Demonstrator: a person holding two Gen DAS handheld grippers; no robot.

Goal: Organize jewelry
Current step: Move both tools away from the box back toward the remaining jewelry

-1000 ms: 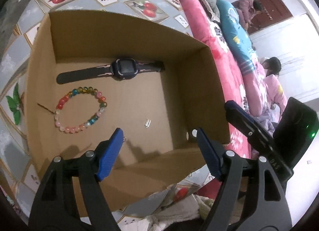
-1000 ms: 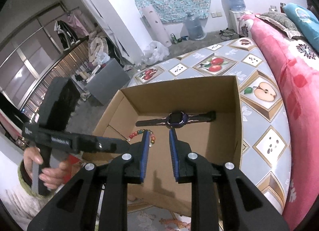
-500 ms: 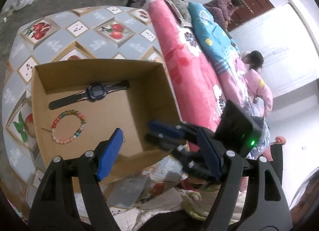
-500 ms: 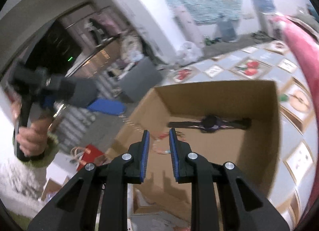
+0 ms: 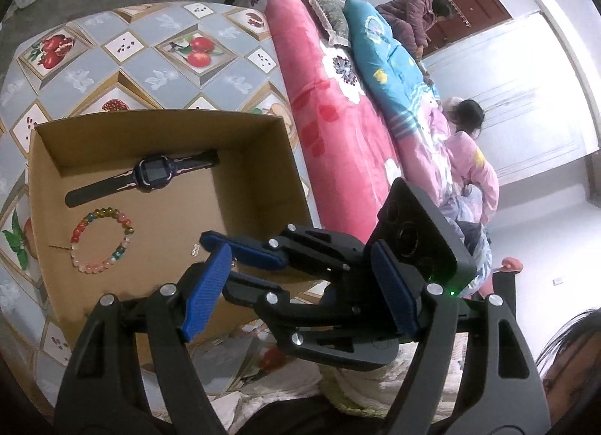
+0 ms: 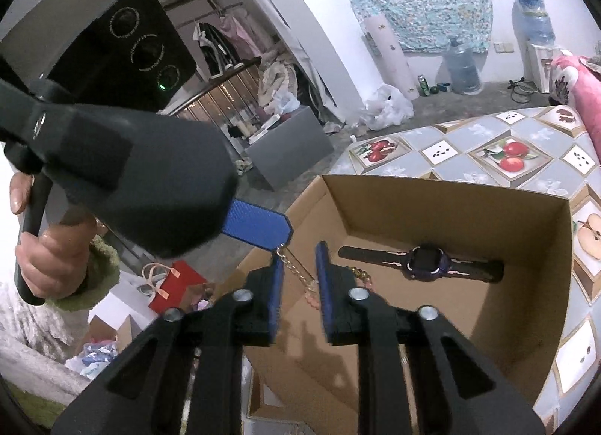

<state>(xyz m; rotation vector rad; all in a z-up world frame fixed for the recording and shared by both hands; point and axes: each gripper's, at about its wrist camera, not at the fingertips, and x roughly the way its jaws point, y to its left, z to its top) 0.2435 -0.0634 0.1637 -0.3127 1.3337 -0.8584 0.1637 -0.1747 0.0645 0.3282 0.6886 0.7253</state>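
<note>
**Chain hangs between the right jaws**

Gold chain (image 6: 296,266) dangles from a fingertip (image 6: 259,226) of the wide-open left gripper (image 5: 300,258), slanting down between the right gripper (image 6: 300,258) jaws, narrow and just closing, unpinched, over the cardboard box (image 6: 450,194)

A fruit-patterned table (image 5: 157,70) is seen; a cardboard box (image 5: 259,172) is set near its pink-blanket edge.

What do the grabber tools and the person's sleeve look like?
Both are black plastic. The left gripper and right gripper have blue ribbed pads on their jaws and silver bolts at the joints. A black box on each carries a small green light. The cuff is fuzzy green.
</note>
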